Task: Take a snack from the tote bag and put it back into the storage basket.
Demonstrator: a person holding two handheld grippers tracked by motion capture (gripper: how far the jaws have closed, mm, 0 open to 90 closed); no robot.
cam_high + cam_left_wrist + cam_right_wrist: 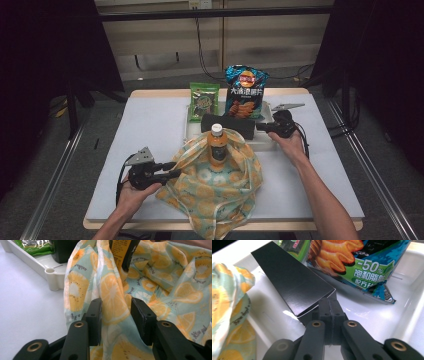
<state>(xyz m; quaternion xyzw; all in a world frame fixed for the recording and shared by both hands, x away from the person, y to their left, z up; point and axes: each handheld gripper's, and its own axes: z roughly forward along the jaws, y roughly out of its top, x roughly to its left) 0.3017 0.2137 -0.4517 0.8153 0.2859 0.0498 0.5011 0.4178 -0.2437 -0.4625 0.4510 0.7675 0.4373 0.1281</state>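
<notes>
1. Gripping a fold of the fruit-print cloth bag (112, 302), the left gripper (167, 169) has its fingers (95, 315) part-way apart, with the bunched fabric pressed between the pads; in the high view it lies low on the table (150, 125) at the bag's left edge, jaws pointing right.
2. Inside the bag, near the table's middle, an orange bottle (217, 145) with a white cap stands upright, its long axis vertical. Its lower part is hidden by the cloth, and the left gripper view cuts off its top.
3. Behind the bag a white tray (192, 131) holds a green snack packet (203, 100) and a blue chip bag (245, 92), both standing upright against the far side.
4. A black box (292, 280) lies in the tray with its long axis running left to right in the high view. Its left end sits behind the bottle and is hard to make out against the dark surface.
5. At the right, the right gripper (260, 127) points left with its jaws pressed fully together; its tip meets the box's near corner, where an end flap stands slightly ajar, and whether the flap is pinched cannot be told.
</notes>
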